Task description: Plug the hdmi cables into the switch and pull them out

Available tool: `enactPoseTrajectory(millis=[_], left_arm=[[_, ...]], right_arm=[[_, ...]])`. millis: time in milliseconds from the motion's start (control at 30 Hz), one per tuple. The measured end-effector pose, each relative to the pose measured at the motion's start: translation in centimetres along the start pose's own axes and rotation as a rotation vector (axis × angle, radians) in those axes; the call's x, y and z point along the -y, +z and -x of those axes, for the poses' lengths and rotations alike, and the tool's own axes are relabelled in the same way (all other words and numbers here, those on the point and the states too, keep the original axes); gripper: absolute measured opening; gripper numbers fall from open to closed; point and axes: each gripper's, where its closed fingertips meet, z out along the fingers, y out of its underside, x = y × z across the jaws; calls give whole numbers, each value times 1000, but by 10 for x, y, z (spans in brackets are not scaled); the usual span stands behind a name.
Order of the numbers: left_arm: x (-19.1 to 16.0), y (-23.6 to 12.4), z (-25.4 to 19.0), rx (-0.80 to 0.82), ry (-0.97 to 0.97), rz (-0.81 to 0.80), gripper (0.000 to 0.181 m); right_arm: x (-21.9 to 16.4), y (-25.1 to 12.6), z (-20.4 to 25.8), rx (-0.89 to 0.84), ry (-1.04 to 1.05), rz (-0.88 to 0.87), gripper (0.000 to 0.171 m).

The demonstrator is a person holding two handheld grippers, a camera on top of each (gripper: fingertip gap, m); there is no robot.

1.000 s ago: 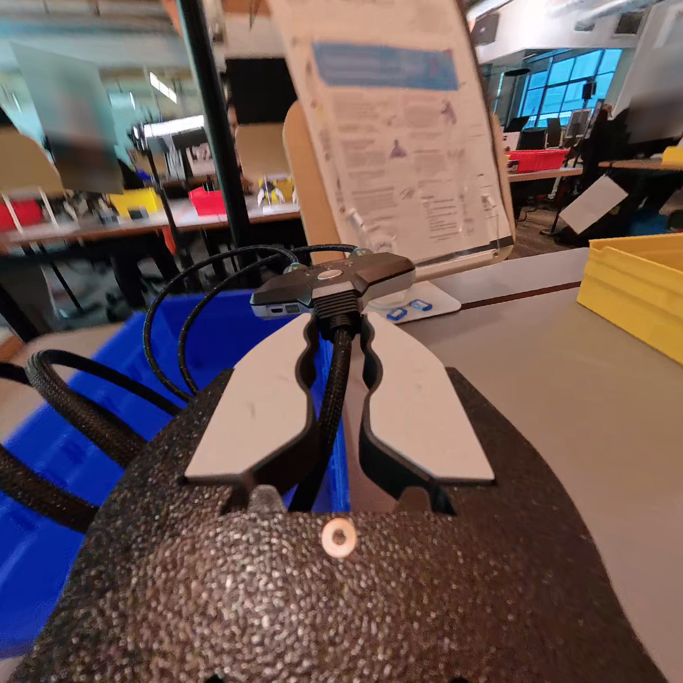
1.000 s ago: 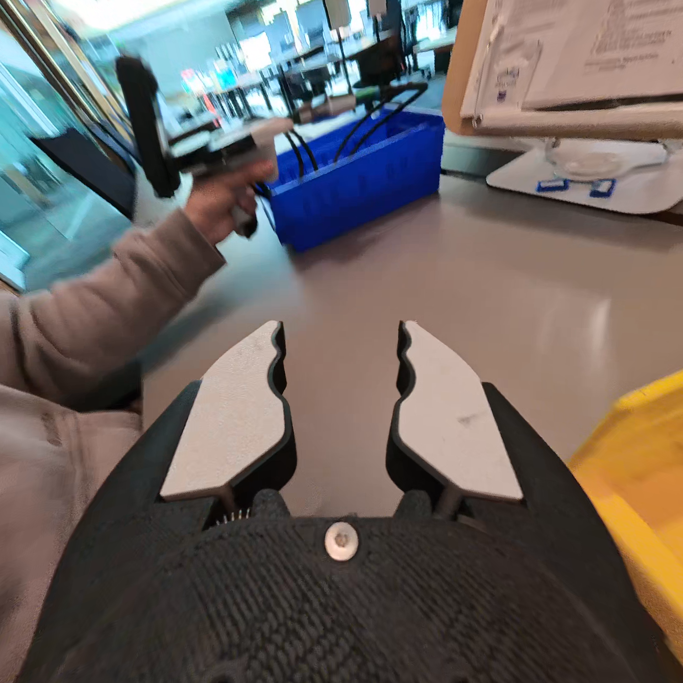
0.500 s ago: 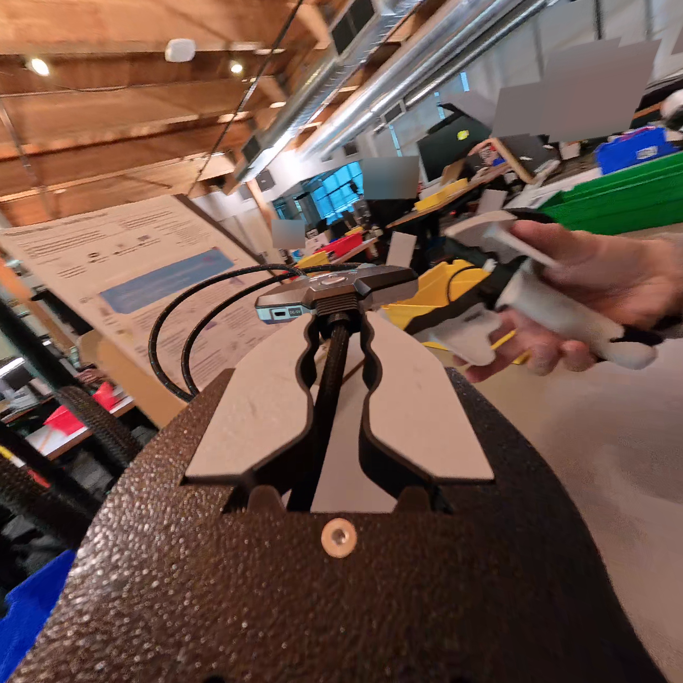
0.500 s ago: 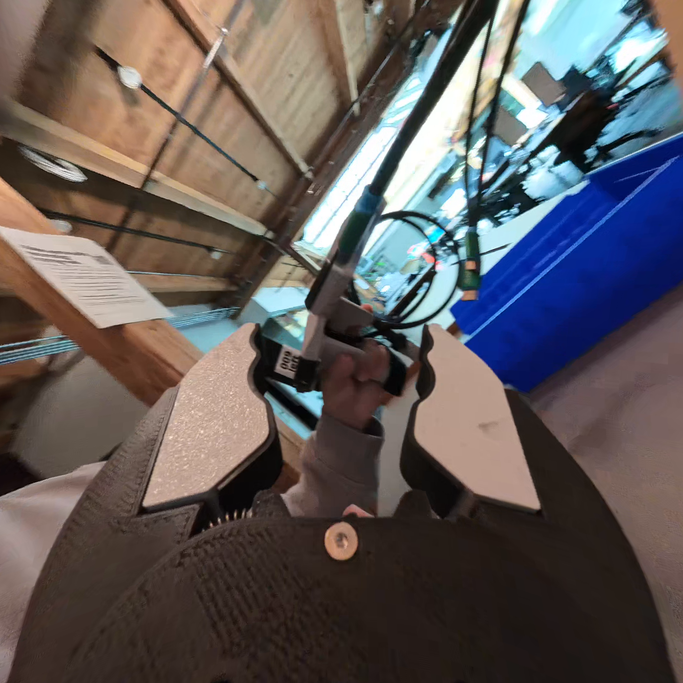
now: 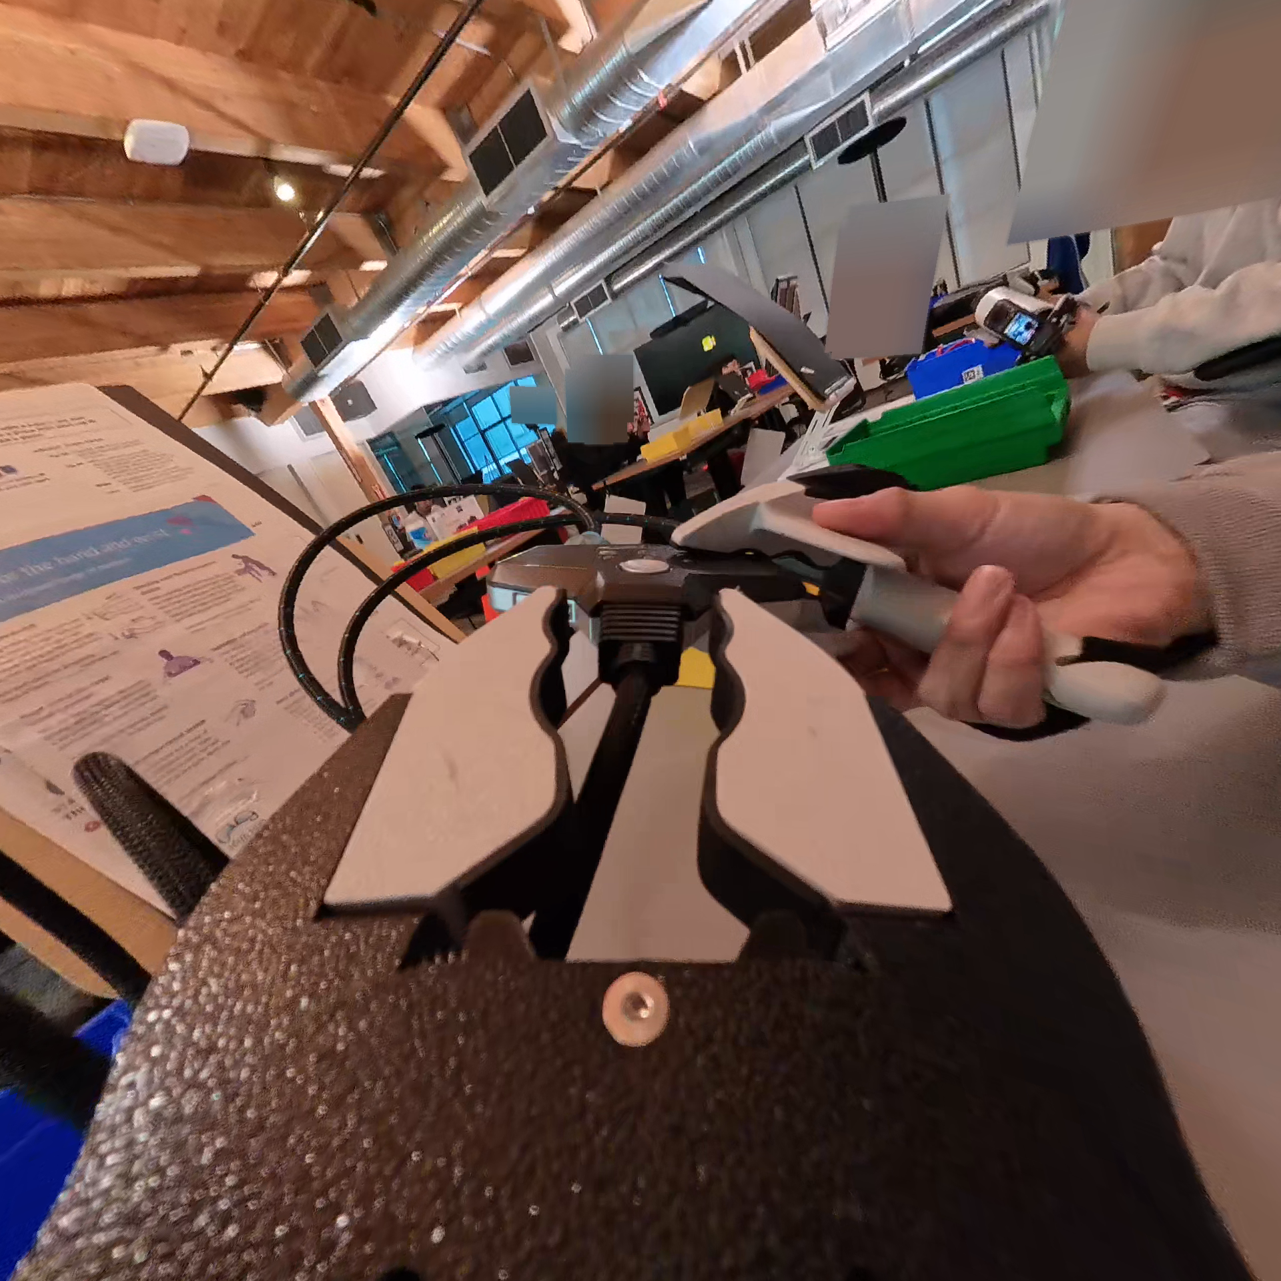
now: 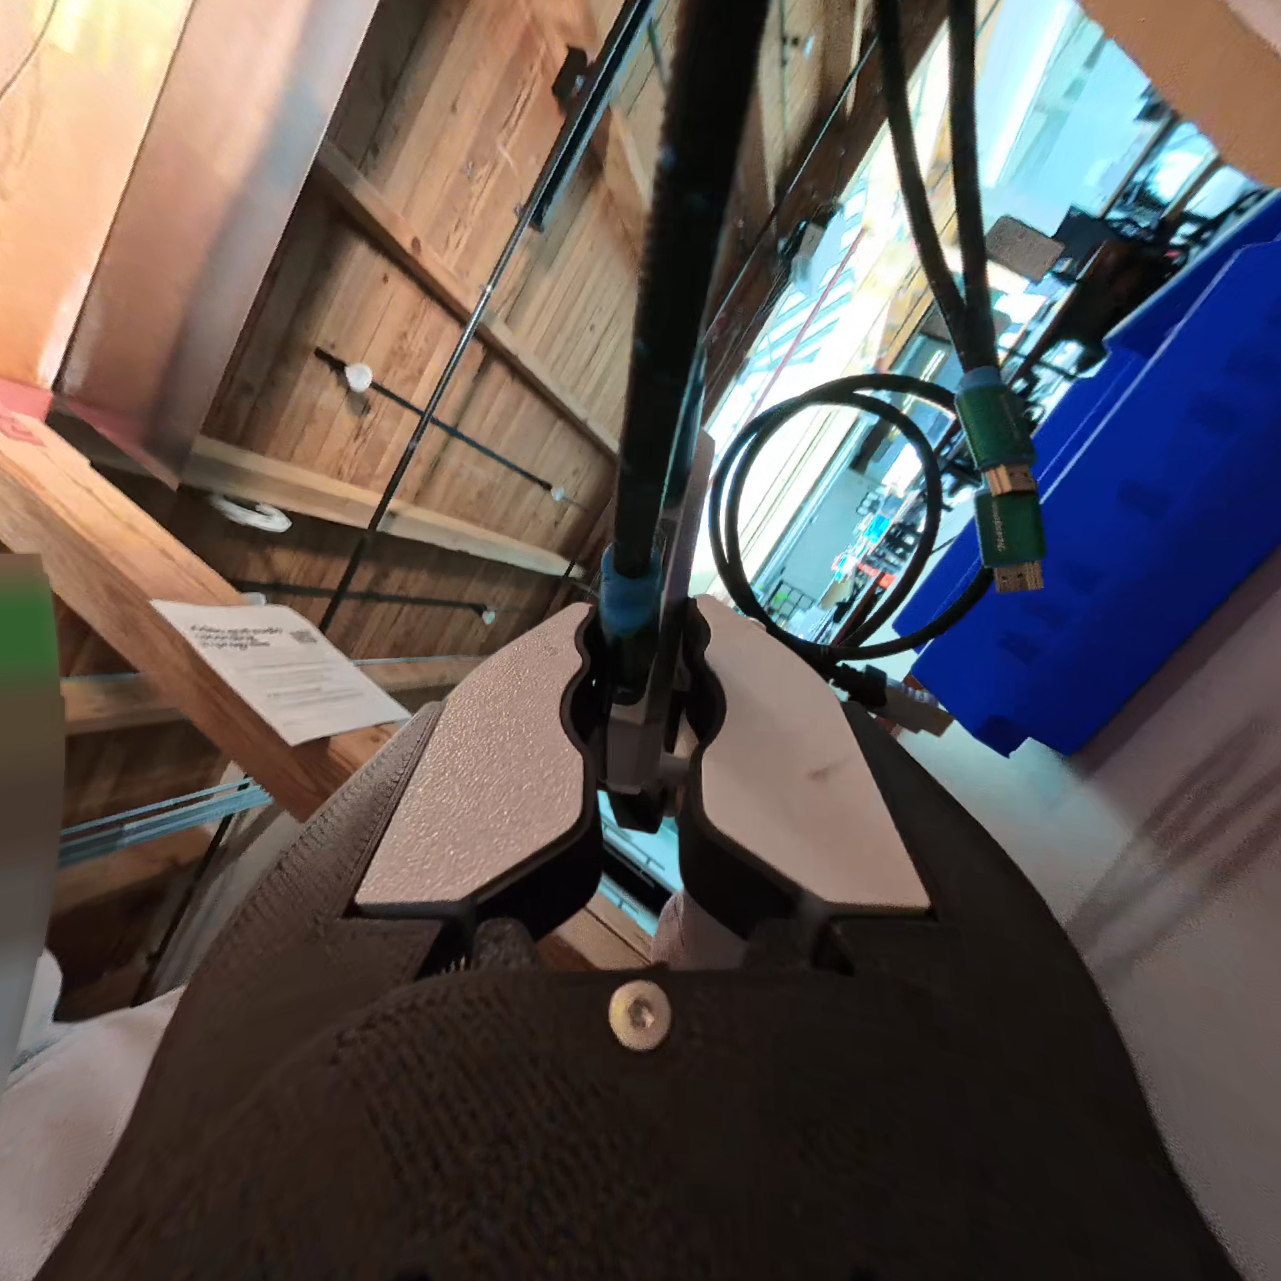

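Note:
The dark grey hdmi switch [image 5: 638, 572] is held up in the air. My left gripper [image 5: 638, 610] is shut on the ribbed collar of the switch's own black cable [image 5: 624, 728]. My right gripper [image 5: 735, 534], held by a hand [image 5: 1040, 568], reaches in from the right onto the switch's far side. In the right wrist view my right gripper [image 6: 641, 617] is shut on the switch [image 6: 634, 748], seen edge-on, beside a black plug with a blue collar [image 6: 627, 596]. Two loose green hdmi plugs [image 6: 1001, 443] hang at the right on thin black cables.
A blue bin [image 6: 1144, 520] stands on the grey table [image 5: 1040, 866]. A slanted poster board [image 5: 138, 589] is at the left. A green bin [image 5: 970, 430] and another person's arm [image 5: 1178, 291] are farther back at the right.
My right gripper has come in from open and apart and closed on the switch. My left gripper has kept its hold on the cable collar, and the hand now sits closer.

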Motion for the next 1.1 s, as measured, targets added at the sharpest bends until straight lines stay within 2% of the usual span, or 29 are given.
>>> enactPoseTrajectory(millis=[133, 300, 433, 600, 1100], left_arm=[[-12, 4, -2, 16, 3, 42, 40], [-10, -1, -9, -67, -67, 3, 29], [-5, 0, -11, -96, -108, -39, 29], [-6, 1, -14, -115, -162, -46, 29], [-5, 0, -19, -106, -95, -43, 28]], right_arm=[[-2, -5, -6, -46, 90, -134, 22], [-6, -11, -3, -83, 148, -183, 21], [-7, -11, 4, -60, 170, -216, 22], [-8, -14, 3, -79, 148, -213, 22], [-10, -19, 3, -76, 279, -248, 22]])
